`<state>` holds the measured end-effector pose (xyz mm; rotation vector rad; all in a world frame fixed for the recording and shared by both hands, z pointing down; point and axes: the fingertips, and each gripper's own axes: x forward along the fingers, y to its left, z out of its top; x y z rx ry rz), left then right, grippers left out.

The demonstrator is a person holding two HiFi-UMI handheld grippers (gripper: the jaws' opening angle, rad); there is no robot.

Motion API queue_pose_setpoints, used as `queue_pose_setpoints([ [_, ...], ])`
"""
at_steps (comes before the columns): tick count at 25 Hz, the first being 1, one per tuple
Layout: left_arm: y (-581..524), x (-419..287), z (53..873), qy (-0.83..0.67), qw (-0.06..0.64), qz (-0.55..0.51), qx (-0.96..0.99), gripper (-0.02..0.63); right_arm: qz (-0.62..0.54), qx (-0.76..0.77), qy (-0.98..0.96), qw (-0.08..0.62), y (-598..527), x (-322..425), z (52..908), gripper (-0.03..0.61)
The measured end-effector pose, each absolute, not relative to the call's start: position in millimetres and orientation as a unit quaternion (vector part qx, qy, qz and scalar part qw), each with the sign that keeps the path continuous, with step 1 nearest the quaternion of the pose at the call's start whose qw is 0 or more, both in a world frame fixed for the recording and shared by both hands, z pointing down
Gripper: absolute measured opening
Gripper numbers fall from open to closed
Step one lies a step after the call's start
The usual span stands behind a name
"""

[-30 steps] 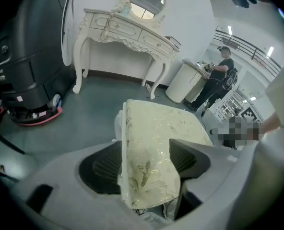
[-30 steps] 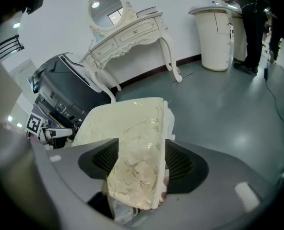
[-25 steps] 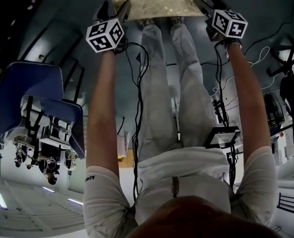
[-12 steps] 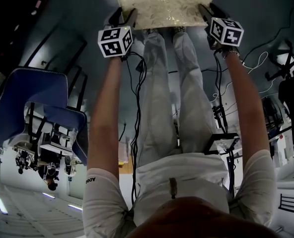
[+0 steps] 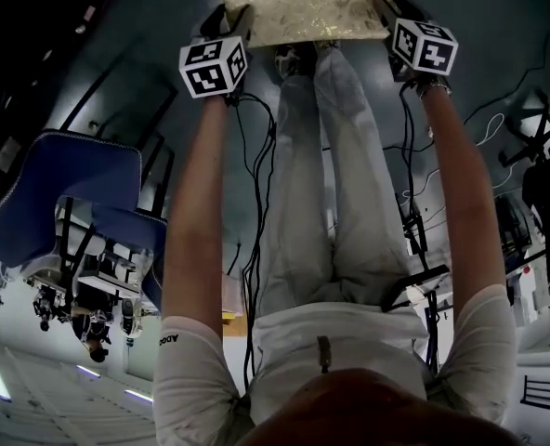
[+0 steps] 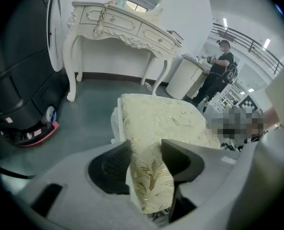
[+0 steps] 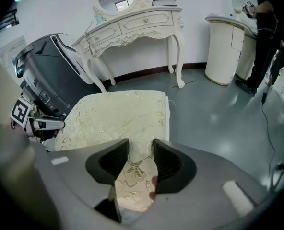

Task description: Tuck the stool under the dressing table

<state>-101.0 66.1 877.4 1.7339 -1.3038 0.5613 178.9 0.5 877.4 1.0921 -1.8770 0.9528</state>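
Observation:
The stool's cream, gold-patterned cushion (image 5: 303, 3) lies at the top of the head view, between my two hands. My left gripper (image 5: 227, 24) holds its left edge and my right gripper (image 5: 386, 12) its right edge. In the left gripper view the cushion (image 6: 161, 121) runs between the jaws of the left gripper (image 6: 144, 147). Those jaws have just been closing, and both pads press the fabric. The right gripper (image 7: 141, 152) pinches the cushion (image 7: 118, 111) the same way, its jaws also just closing. The white carved dressing table (image 7: 132, 25) (image 6: 123, 25) stands beyond, against the wall.
A black machine (image 6: 17, 99) (image 7: 51, 80) stands beside the dressing table. A white round cabinet (image 7: 226, 47) and a person (image 7: 271, 37) are to its other side. Blue chairs (image 5: 61, 198) stand at the left of the head view. Cables (image 5: 256, 203) hang from my grippers.
Both grippers have moved in against the cushion's two sides, and their jaws have narrowed onto its edges.

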Motion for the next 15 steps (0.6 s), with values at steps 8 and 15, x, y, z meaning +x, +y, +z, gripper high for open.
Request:
queue_pose_setpoints([
  [8, 3.0, -145.1, 882.1, -0.552, 0.426, 0.22, 0.683, 0.207, 0.355, 0.414, -0.751, 0.371, -75.9, 131.7, 880.8, 0.175],
  [15, -80.5, -164.0, 876.0, -0.569, 0.421, 0.241, 0.664, 0.199, 0.361, 0.395, -0.764, 0.361, -164.8, 110.6, 878.0, 0.176],
])
